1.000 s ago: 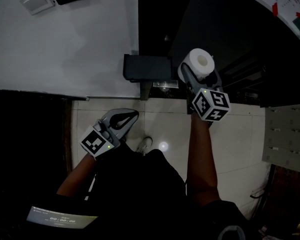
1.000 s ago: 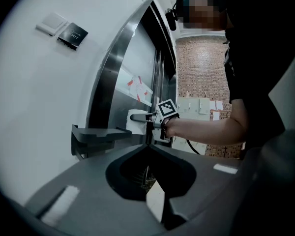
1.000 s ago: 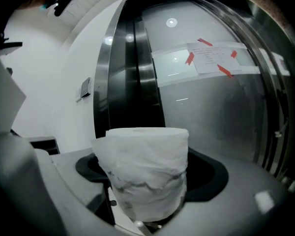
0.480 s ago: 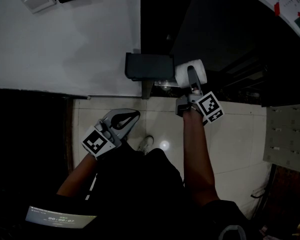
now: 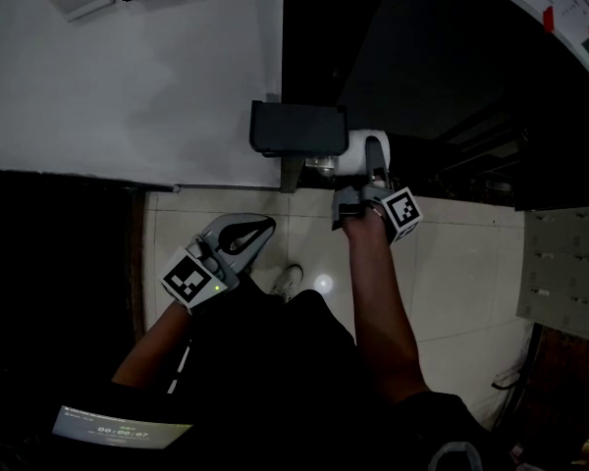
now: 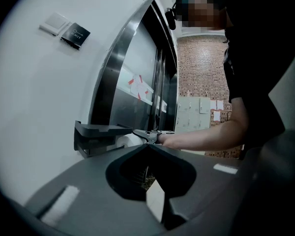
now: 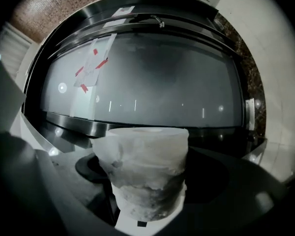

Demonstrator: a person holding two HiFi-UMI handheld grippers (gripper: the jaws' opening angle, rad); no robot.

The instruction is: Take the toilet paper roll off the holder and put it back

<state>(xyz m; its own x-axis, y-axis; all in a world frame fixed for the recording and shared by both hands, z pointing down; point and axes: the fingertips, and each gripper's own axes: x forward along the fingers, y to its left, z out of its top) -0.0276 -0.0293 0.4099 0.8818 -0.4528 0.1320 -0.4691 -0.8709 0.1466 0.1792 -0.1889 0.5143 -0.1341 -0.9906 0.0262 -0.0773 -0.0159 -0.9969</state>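
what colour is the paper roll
White. The roll shows best in the right gripper view.

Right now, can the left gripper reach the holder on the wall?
Probably yes: nothing stands between the left gripper and the holder, though the right gripper holds the toilet paper roll beside it.

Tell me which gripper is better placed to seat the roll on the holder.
Right: the right gripper holds the toilet paper roll beside the holder; the left gripper is empty, well short of it.
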